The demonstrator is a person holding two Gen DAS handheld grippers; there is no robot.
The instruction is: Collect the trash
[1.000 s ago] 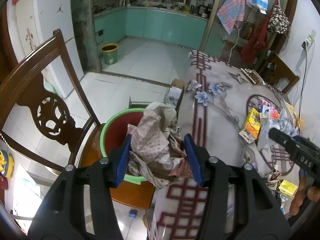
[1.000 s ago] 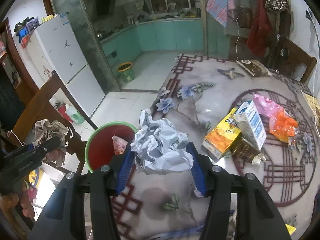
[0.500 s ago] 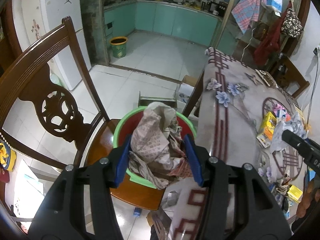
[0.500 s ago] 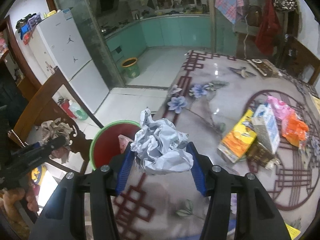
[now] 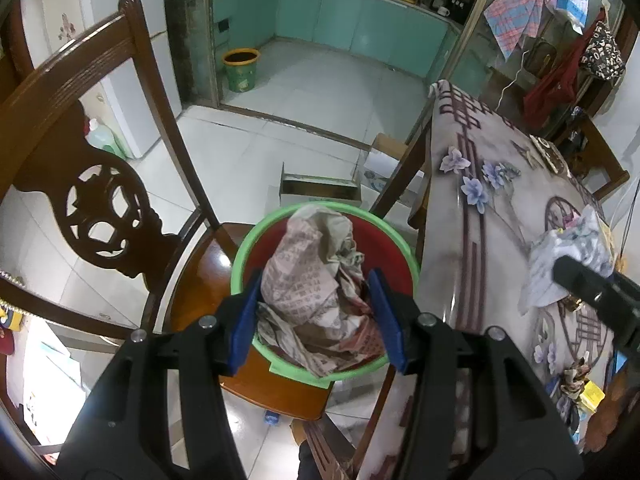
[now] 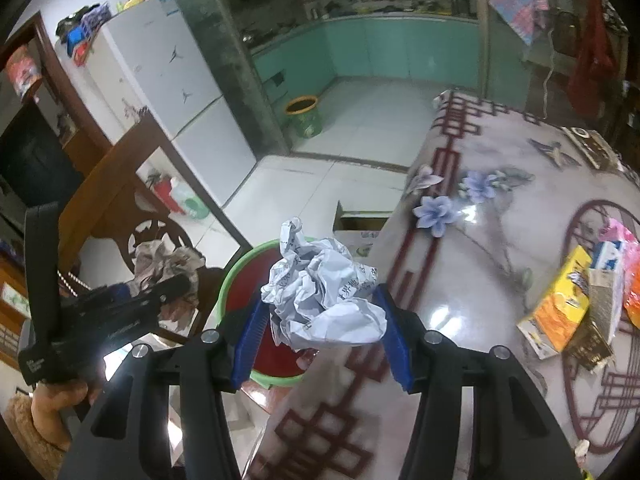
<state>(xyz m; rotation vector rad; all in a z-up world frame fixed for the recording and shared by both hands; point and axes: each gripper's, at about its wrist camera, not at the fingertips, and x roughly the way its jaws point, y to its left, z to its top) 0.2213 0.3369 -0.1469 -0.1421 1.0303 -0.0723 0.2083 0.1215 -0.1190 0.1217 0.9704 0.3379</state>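
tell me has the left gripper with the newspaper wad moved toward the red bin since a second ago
Yes. The left gripper has carried its newspaper wad off the table edge to directly over the red bin.

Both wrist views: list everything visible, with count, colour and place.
Newspaper wad: one, brownish, in left gripper, over basin.
Paper wad: one, white, in right gripper, near table edge.
Basin: one, red with green rim, on chair seat.
Chair: one, dark wood, beside table.
Table: one, floral cover.
Cartons: a few, yellow and white, on table.
Bucket: one, green, kitchen doorway.
Fridge: one, white.
Left gripper: black, blue pads.
Right gripper: same.
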